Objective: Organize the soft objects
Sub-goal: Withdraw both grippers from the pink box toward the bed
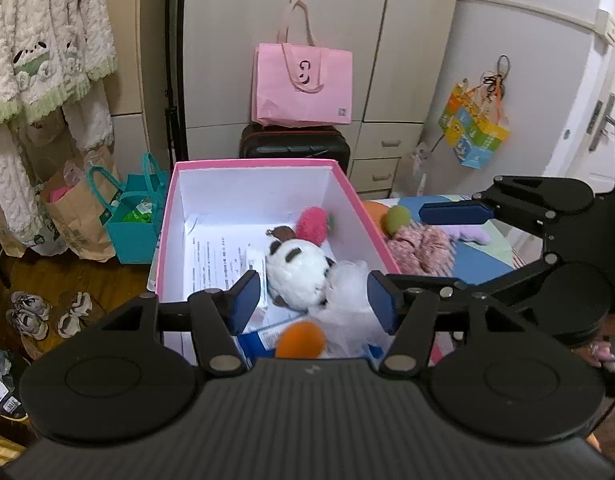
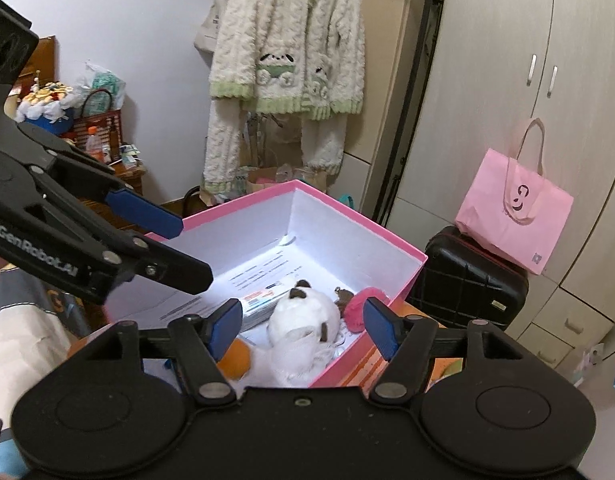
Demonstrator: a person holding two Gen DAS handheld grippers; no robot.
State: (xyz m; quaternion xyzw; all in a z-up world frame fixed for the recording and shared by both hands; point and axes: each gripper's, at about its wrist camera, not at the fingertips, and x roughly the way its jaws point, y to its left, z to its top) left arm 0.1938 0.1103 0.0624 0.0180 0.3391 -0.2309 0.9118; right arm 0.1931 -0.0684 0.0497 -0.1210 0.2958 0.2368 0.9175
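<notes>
Organizing soft objects, view from both wrist cameras. The pink box stands open and already holds several soft things: a white plush toy with dark ears at the centre, a pink pompom at its 1 o'clock, an orange ball at its 6 o'clock and a wad of white fluffy material at its 4 o'clock, all lying on printed paper sheets that line the bottom.

The left gripper hangs above the near end of the box with its jaws spread and nothing between the pads; the right gripper does likewise over the plush toy, jaws apart and empty (neither pad touches the toy).

Judged from this, the task is partly done. Outside the box, at its 3 o'clock on the blue surface, a green ball, a pink floral cloth and a small purple soft thing remain to be put away.

Legible writing: "GenRobot.AI" on the left gripper's body in the right wrist view. The pink tote bag on the black suitcase carries a dark logo, unreadable; the print on the paper sheets is too small to read.
</notes>
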